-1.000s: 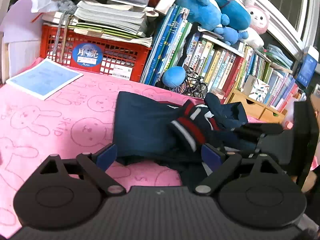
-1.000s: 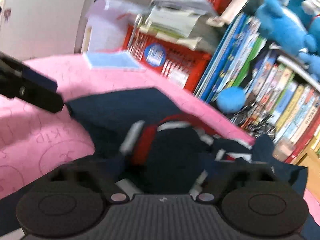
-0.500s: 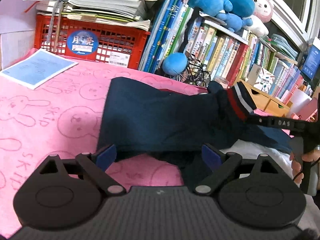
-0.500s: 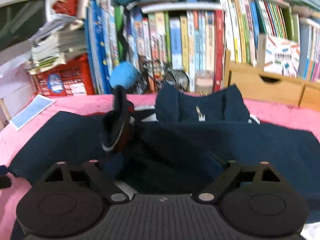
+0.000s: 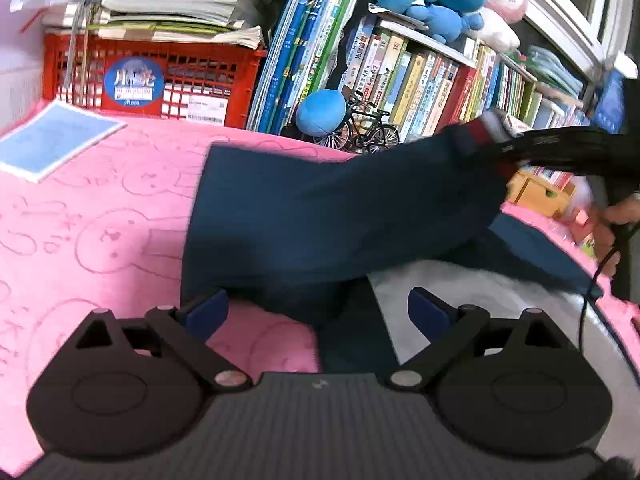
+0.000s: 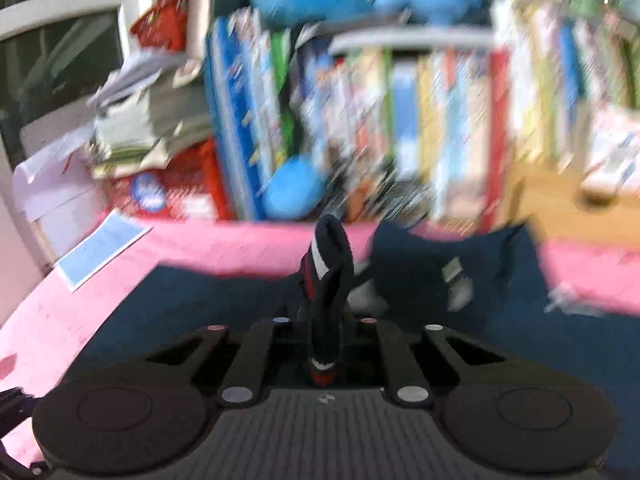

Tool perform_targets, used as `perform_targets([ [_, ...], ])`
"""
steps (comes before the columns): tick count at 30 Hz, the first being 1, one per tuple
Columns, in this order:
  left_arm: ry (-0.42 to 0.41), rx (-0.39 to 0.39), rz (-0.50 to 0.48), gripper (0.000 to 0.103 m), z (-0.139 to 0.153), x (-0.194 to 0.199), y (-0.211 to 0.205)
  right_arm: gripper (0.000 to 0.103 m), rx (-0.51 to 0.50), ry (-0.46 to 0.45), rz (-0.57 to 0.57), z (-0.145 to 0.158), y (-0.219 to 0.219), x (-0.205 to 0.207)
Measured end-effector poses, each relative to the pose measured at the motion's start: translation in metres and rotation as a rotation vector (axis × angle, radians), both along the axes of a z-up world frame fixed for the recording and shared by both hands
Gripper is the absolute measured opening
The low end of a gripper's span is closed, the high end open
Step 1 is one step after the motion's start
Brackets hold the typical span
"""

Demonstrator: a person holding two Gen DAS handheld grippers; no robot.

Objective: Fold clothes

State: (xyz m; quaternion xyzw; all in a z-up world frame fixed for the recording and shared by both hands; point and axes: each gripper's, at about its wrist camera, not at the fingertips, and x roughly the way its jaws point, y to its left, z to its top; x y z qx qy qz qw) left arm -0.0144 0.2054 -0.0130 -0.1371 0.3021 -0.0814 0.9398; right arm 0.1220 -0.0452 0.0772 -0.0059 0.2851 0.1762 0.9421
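Your right gripper (image 6: 326,344) has just been closing, and the striped cuff (image 6: 328,256) of the navy jacket (image 5: 320,216) is between its jaws: they're pinched nearly together on it, w/ the cuff sticking up past the tips. Seen from the left wrist cam, that gripper (image 5: 508,152) sits up high at right, level-ish, pulling the sleeve taut off the pink blanket (image 5: 100,208); your hand (image 5: 612,232) wraps the grip below it, cable hanging down. The right cam is blurred, so bg detail isn't readable.

Your left gripper (image 5: 318,308) is angled down twd the jacket's near hem, fingers (image 5: 208,308) spread wide, nothing clamped. Navy cloth lies between the tips; can't tell if the pads touch it.

The jacket body lies flat mid-blanket, in front of the bookshelf (image 5: 420,80) & red crate (image 5: 160,80).
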Motion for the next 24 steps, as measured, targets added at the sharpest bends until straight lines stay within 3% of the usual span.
perform_targets([
  [4,0.005,0.004,-0.005,0.098,0.000,0.007,-0.009,0.012,-0.003,-0.080,-0.075,0.027,-0.048,0.000],
  [7,0.010,0.018,-0.028,0.098,0.001,0.011,-0.020,0.012,0.001,-0.094,-0.129,0.030,-0.086,0.001],
  [11,0.022,0.036,-0.065,0.098,0.002,0.014,-0.034,0.013,-0.021,-0.088,-0.222,0.015,-0.130,0.000],
  [16,-0.015,0.090,-0.094,0.098,0.015,0.006,-0.046,0.013,0.029,-0.008,-0.281,-0.021,-0.175,0.002],
  [18,-0.031,0.237,-0.076,0.101,0.018,0.006,-0.058,0.013,0.050,0.014,-0.293,-0.033,-0.185,0.003],
  [19,-0.028,0.358,-0.041,0.101,0.016,0.010,-0.066,0.013,0.059,0.025,-0.300,-0.039,-0.188,0.004],
  [21,-0.006,0.517,0.009,0.101,0.007,0.022,-0.073,0.013,0.083,0.043,-0.305,-0.049,-0.194,0.003],
  [22,0.008,0.528,0.020,0.101,0.004,0.028,-0.071,0.013,0.097,0.051,-0.305,-0.054,-0.196,0.001],
  [24,0.032,0.477,0.052,0.100,0.000,0.037,-0.062,0.013,0.095,0.053,-0.294,-0.058,-0.195,-0.003],
])
